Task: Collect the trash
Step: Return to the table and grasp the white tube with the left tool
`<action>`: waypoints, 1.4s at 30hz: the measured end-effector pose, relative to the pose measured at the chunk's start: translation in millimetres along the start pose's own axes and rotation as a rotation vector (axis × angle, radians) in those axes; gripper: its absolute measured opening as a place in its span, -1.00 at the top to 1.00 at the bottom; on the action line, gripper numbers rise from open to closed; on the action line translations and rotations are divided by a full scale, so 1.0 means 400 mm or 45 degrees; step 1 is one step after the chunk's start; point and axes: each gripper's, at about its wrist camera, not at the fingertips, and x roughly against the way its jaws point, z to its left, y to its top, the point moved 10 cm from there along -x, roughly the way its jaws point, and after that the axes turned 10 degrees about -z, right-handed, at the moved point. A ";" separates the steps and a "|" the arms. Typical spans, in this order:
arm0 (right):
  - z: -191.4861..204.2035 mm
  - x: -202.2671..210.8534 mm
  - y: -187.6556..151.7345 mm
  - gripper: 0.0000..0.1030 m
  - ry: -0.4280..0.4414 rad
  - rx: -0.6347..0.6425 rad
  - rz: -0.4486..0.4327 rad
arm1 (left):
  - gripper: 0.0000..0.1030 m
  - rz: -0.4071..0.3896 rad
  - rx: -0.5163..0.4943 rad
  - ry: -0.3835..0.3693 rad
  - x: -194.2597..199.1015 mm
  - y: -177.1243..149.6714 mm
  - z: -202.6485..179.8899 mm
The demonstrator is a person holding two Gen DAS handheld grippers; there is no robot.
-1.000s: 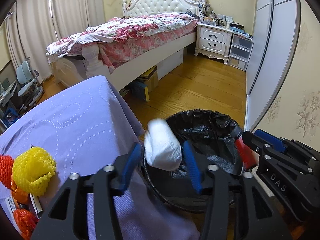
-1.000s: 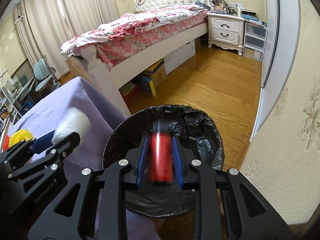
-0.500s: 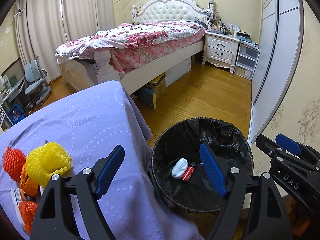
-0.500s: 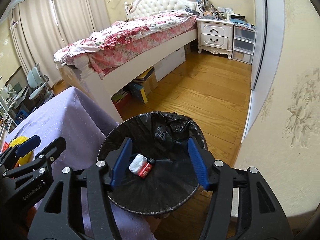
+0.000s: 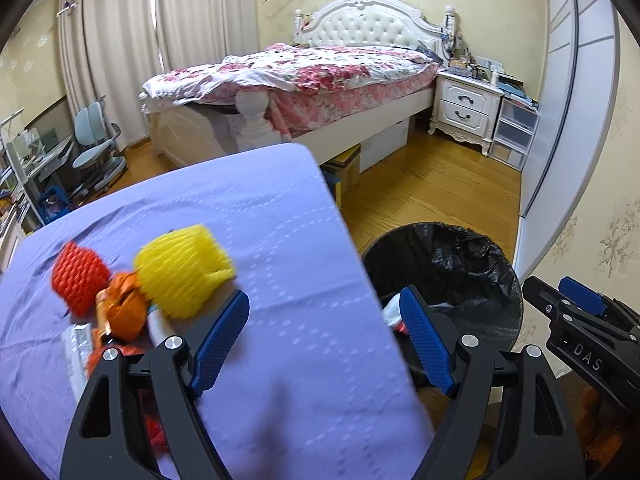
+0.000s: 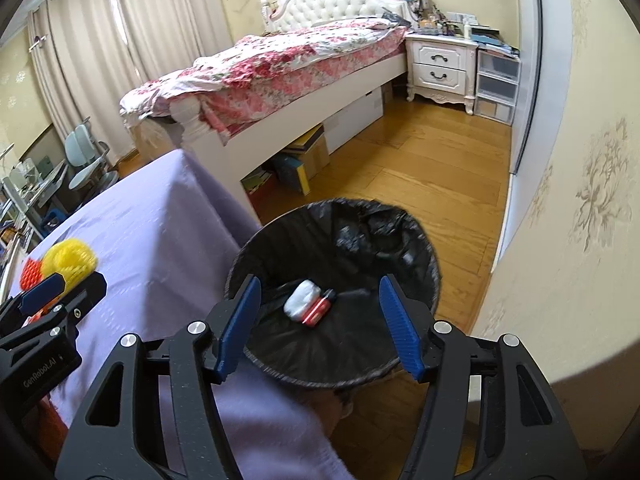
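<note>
A black-lined trash bin (image 6: 416, 236) stands on the floor beside the purple-clothed table (image 5: 260, 216). A white wad (image 6: 301, 301) and a red tube (image 6: 316, 311) lie at its bottom. My right gripper (image 6: 320, 322) is open and empty above the bin. My left gripper (image 5: 324, 344) is open and empty over the table's right edge. A yellow foam net (image 5: 184, 270), a red foam net (image 5: 78, 276), an orange wrapper (image 5: 122, 312) and other scraps lie on the table to its left.
A bed (image 5: 320, 80) with a floral quilt stands behind the table. A white nightstand (image 5: 466, 106) and plastic drawers (image 5: 514, 132) stand at the back right. A sliding wardrobe (image 5: 572, 92) and a wall run along the right. Wooden floor (image 6: 420, 168) lies between.
The white wad and red tube dropped from the grippers into the bin. Both grippers opened. My left gripper has swung left over the table, toward the foam nets.
</note>
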 end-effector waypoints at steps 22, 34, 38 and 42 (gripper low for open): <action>0.352 0.066 -0.105 -0.17 0.259 0.242 0.063 | -0.51 0.020 0.236 0.307 0.150 -0.129 0.403; 0.420 0.052 -0.127 -0.18 0.272 0.300 0.092 | -0.51 0.075 0.294 0.324 0.123 -0.176 0.471; 0.429 0.044 -0.135 -0.19 0.274 0.314 0.103 | -0.37 0.098 0.295 0.297 0.112 -0.189 0.469; 0.431 0.040 -0.140 -0.19 0.276 0.321 0.110 | -0.06 0.116 0.300 0.246 0.111 -0.201 0.457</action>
